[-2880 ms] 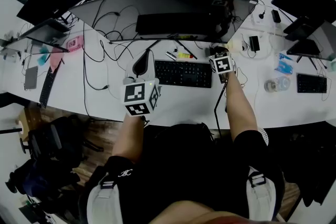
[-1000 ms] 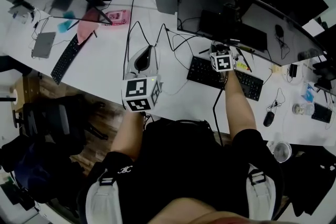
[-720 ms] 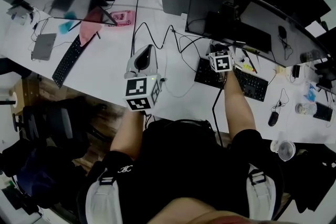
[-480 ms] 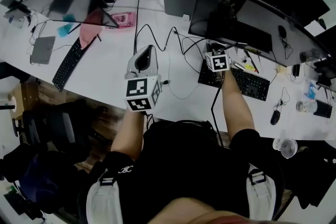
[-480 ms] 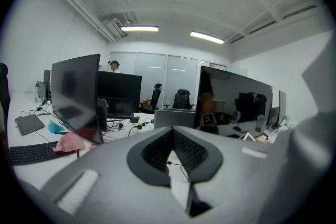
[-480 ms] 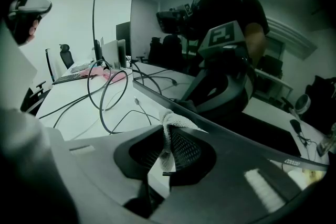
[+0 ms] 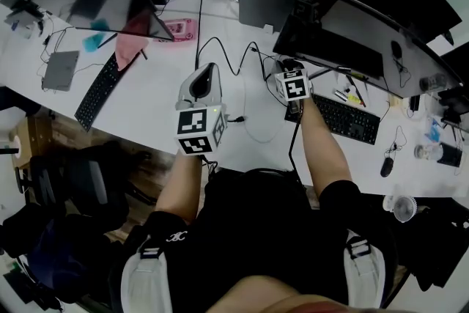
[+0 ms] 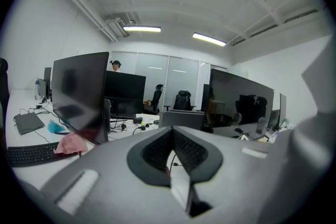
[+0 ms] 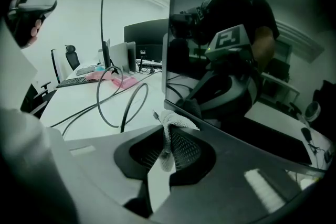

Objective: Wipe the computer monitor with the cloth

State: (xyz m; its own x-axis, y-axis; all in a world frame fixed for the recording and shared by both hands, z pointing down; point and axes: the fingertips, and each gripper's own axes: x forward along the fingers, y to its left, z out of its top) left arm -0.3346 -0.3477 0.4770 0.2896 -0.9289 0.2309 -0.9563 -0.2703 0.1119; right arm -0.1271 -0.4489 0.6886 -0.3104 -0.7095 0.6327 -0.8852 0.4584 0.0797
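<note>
**Cloth at the monitor's lower left corner; most of the screen apparently still to wipe**

Nearest the person, the left gripper (image 7: pixel 207 71) hangs over a bare stretch of the white bench (image 7: pixel 157 95). Its fingers are clenched on nothing: in the left gripper view the dark pads meet at their tips, with only the bench showing behind them. It has no part in the wiping at this moment.

A little further out, the right gripper (image 9: pixel 168 132) is raised to the near left end of the curved monitor (image 7: pixel 366 33). Its fingers are clenched on the cloth (image 9: pixel 176 121), a small pale bunch that sticks up from between the pads. The top of the cloth sits at the lower left corner of the dark screen, touching it or just beside it; I cannot tell which.

The black keyboard (image 7: pixel 341 117) lies just to the right of that gripper, under the monitor, and loose cables (image 7: pixel 234 59) loop across the bench to its left.

The screen runs off to the right, reflecting the person and the gripper. It shows no streaks or smears, so the wiped part cannot be told from the unwiped. My reading is that the cloth is in hand and at the glass, and that the long sweep of screen to the right remains.
</note>
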